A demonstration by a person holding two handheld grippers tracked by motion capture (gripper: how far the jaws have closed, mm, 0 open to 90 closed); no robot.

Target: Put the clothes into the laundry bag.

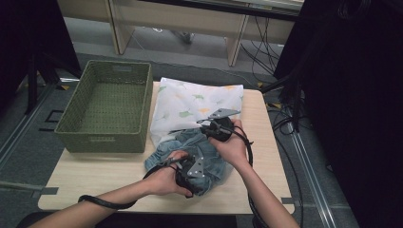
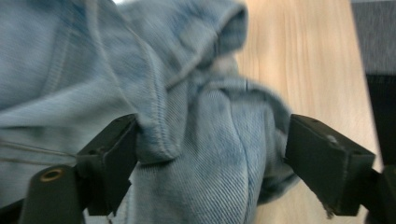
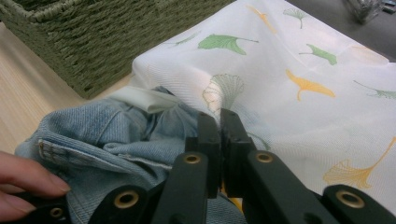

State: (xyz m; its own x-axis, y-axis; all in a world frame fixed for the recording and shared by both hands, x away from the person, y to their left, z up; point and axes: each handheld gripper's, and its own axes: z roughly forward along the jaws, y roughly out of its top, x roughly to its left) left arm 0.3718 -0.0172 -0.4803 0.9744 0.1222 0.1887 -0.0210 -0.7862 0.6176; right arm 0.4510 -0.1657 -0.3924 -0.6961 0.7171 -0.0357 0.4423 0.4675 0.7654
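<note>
Gripping leaf-print bag (image 3: 299,79), denim (image 2: 201,154), no writing

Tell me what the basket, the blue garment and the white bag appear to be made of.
Basket: woven green cord or paper rope, matte, plaited rows visible. Blue garment: faded denim, with twill ribs and stitched seams. White bag: thin fabric, possibly non-woven, fine dotted texture, printed ginkgo leaves.

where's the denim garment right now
In the high view the denim garment lies bunched at the table's near middle, half inside the leaf-print bag, right of the green basket.
</note>
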